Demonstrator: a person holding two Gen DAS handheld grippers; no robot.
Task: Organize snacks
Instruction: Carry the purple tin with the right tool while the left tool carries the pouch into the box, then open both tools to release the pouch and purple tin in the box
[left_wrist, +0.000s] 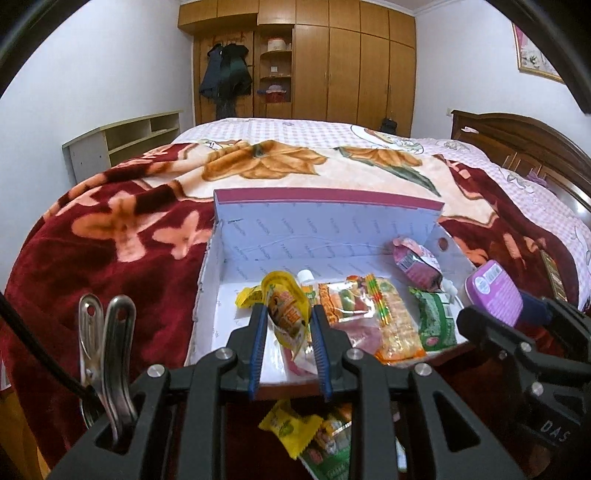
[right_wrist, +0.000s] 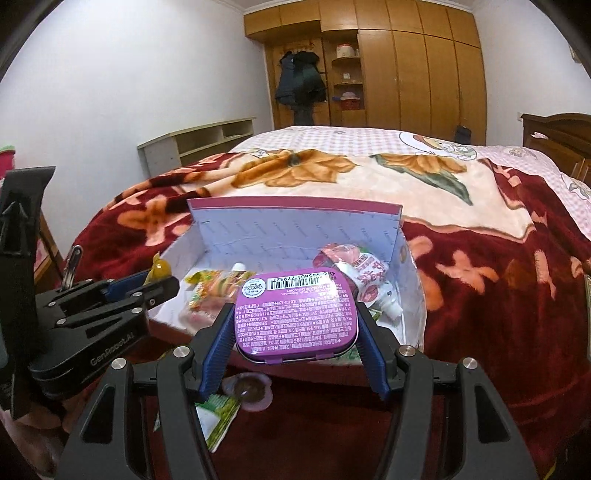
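A white cardboard box (left_wrist: 221, 314) with a raised maroon-edged lid lies open on the bed; it also shows in the right wrist view (right_wrist: 229, 232). It holds several snack packets, among them an orange pack (left_wrist: 388, 325), a green pack (left_wrist: 436, 321) and a pink pouch (left_wrist: 417, 266). My left gripper (left_wrist: 288, 325) is shut on a yellow snack packet (left_wrist: 286, 314) over the box's near edge. My right gripper (right_wrist: 295, 332) is shut on a purple tin (right_wrist: 295, 314), label side up, over the box's front; this tin also appears in the left wrist view (left_wrist: 495, 291).
Loose packets lie on the red blanket in front of the box: a yellow one (left_wrist: 288, 428), a green one (right_wrist: 218, 417) and a round brown jelly cup (right_wrist: 247, 391). A metal clip (left_wrist: 107, 350) sits on the left gripper. The floral blanket (left_wrist: 110, 229) covers the bed.
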